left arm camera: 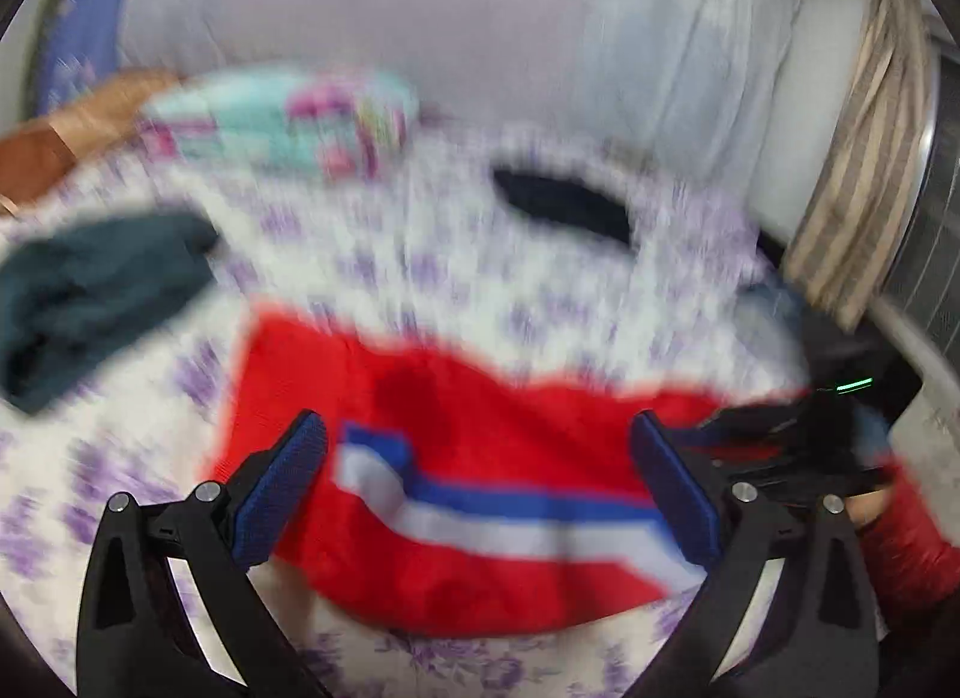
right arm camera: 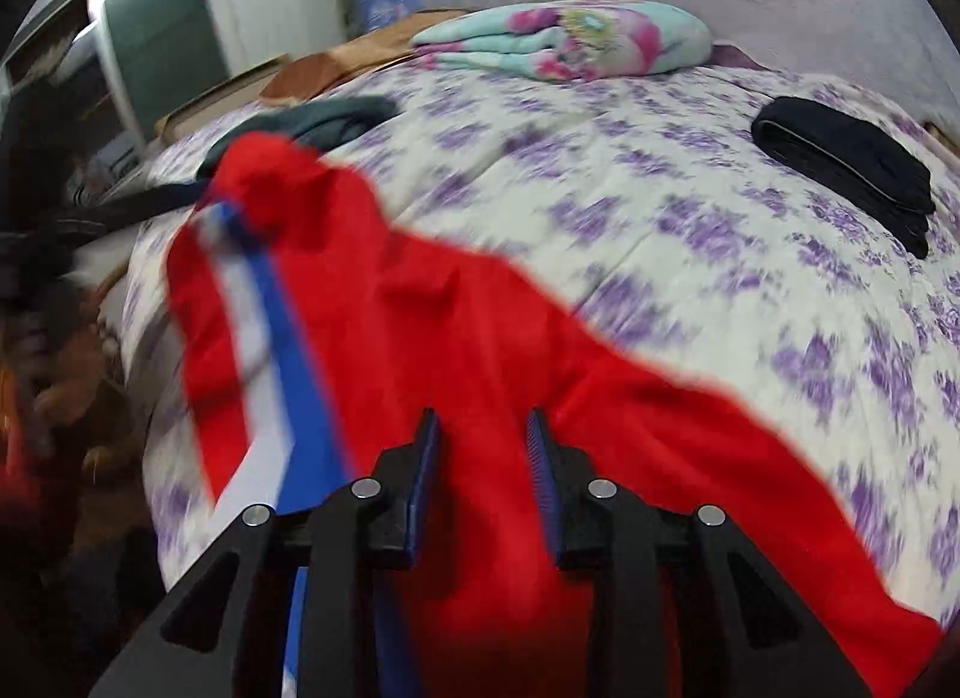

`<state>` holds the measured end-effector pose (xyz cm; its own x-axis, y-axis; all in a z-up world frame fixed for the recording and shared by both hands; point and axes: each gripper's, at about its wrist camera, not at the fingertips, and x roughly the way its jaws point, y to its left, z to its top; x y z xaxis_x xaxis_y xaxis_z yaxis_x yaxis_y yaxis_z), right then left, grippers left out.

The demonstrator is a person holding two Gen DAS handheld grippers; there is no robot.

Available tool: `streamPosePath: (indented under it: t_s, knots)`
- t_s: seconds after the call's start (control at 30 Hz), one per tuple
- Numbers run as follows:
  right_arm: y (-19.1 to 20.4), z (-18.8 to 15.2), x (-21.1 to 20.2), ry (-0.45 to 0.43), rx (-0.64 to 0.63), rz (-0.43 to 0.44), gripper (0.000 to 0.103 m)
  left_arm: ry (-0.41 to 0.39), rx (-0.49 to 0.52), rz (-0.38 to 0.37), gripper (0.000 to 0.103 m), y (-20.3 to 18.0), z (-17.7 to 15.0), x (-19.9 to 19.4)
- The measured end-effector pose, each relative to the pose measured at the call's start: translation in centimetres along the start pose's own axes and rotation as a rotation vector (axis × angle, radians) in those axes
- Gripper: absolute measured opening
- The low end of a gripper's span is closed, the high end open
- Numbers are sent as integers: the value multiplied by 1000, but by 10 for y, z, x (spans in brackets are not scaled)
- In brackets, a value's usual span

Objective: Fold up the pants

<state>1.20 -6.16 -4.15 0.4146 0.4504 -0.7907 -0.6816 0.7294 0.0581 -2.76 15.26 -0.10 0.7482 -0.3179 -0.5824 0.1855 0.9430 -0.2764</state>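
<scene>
On a bed covered with a purple-flowered quilt (right arm camera: 690, 254), I work a pair of red pants (right arm camera: 456, 350) with a white and blue side stripe (right arm camera: 264, 350), which lie spread across the near side of the bed in front of both cameras. My left gripper (left arm camera: 477, 482) hangs above the cloth with its jaws spread wide and nothing between them; the stripe runs across the gap below. My right gripper (right arm camera: 483, 488) stands narrow but not closed, its two blue pads apart with red cloth showing in the gap; from the blurred view I cannot tell whether the pads press on the fabric.

I judge this to be an early step: the pants lie rumpled, one end bunched up toward the far left edge of the bed in the right view, and no neat fold shows yet. The next move, as I read it, calls for a firm pinch on an edge with the right gripper and a matching hold with the left, so the cloth can be lifted and laid flat or doubled over.

A folded dark garment (right arm camera: 852, 170), a pastel blanket (right arm camera: 570, 38) and a dark green heap (right arm camera: 324, 119) lie farther up the bed. No brand, label or writing is readable.
</scene>
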Motion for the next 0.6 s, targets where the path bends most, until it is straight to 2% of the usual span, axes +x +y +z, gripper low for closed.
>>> streamPosePath:
  t_s: [0.03, 0.1, 0.17, 0.23, 0.3, 0.4, 0.43, 0.5, 0.6]
  knots:
    - [3, -5, -2, 17, -1, 14, 36, 16, 42, 81, 98, -2, -8, 17]
    - [4, -9, -4, 24, -14, 12, 37, -21, 185, 191, 98, -17, -24, 26]
    - [3, -5, -8, 38, -18, 31, 37, -16, 264, 260, 98, -29, -34, 31]
    - [-3, 5, -15, 8, 5, 76, 37, -19, 306, 311, 98, -35, -42, 36]
    - [-18, 21, -27, -67, 62, 115, 37, -26, 310, 316, 98, -36, -44, 32]
    - [-51, 41, -26, -107, 171, 103, 38, -42, 279, 286, 98, -29, -42, 26]
    - [-60, 45, -21, -95, 193, 98, 38, -44, 277, 283, 98, -30, -41, 26]
    - [-70, 48, -2, -15, 202, 110, 38, -47, 277, 279, 98, -31, -42, 26]
    - [-45, 35, 6, 39, 99, 105, 38, -52, 269, 264, 98, -29, -42, 24]
